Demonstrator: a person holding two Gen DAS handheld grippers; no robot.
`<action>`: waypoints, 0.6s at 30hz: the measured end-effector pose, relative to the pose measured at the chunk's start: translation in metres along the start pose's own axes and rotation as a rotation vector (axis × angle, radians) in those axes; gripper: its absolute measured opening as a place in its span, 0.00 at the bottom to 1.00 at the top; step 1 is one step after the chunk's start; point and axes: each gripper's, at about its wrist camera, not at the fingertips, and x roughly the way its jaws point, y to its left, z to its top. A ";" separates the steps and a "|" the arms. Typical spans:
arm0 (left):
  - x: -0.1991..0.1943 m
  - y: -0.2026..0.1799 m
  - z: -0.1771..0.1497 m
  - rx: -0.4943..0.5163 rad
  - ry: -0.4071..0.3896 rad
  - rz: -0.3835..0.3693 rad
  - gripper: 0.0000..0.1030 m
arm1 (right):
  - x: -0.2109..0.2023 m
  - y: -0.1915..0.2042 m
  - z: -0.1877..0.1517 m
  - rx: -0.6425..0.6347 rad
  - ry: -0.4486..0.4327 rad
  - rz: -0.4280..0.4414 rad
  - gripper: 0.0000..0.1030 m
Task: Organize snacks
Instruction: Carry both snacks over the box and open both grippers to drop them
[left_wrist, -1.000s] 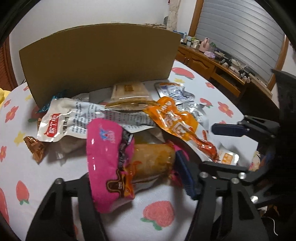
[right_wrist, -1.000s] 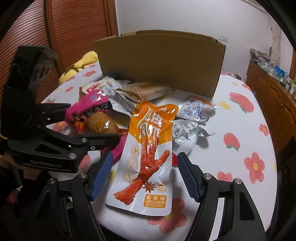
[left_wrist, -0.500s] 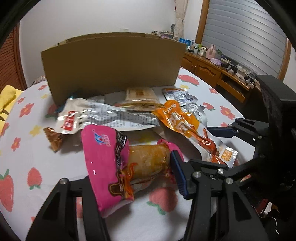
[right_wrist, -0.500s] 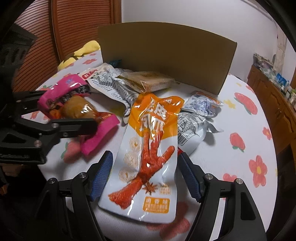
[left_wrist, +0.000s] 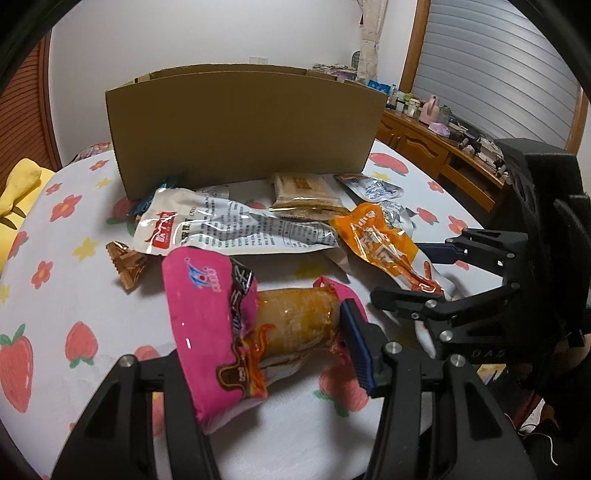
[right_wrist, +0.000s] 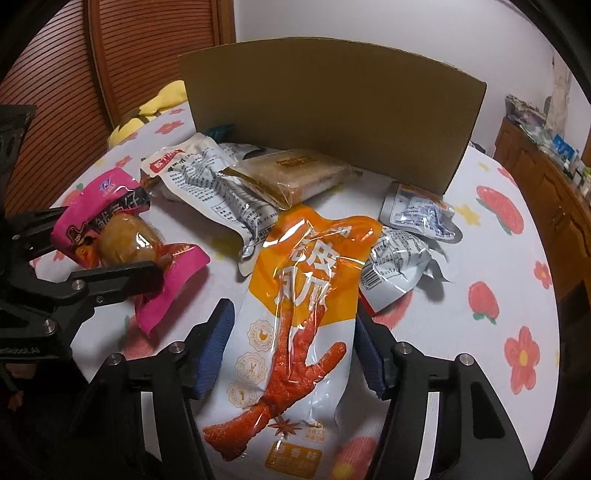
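A pink packet (left_wrist: 207, 325) with a brown snack showing through it sits between the fingers of my left gripper (left_wrist: 266, 347), which is shut on it just above the flowered tablecloth (left_wrist: 74, 295). In the right wrist view the same packet (right_wrist: 122, 240) sits at the left in the left gripper (right_wrist: 107, 243). My right gripper (right_wrist: 291, 350) is closing on an orange-and-white chicken-foot packet (right_wrist: 303, 295), with both blue pads (right_wrist: 214, 350) at the packet's long edges. An open cardboard box (right_wrist: 332, 96) stands behind the pile.
Loose on the cloth lie a long white packet (left_wrist: 229, 229), a brown bread packet (right_wrist: 291, 173), two silver packets (right_wrist: 417, 210) and a brown-wrapped candy (left_wrist: 125, 266). A yellow soft thing (right_wrist: 147, 114) rests at the far left. A wooden cabinet (left_wrist: 424, 147) stands at the right.
My right gripper's jaws have narrowed onto the sides of the orange packet. The pink packet has stayed in the left gripper, and neither hand has shifted much.
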 end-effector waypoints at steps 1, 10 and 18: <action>0.000 0.000 0.000 -0.001 -0.001 0.000 0.51 | -0.002 -0.002 0.000 0.004 -0.006 0.001 0.57; -0.002 0.003 0.003 -0.013 -0.009 0.005 0.51 | -0.014 -0.006 0.001 0.003 -0.033 -0.015 0.45; -0.009 0.004 0.005 -0.012 -0.023 0.011 0.51 | -0.023 -0.007 0.001 0.002 -0.054 -0.032 0.44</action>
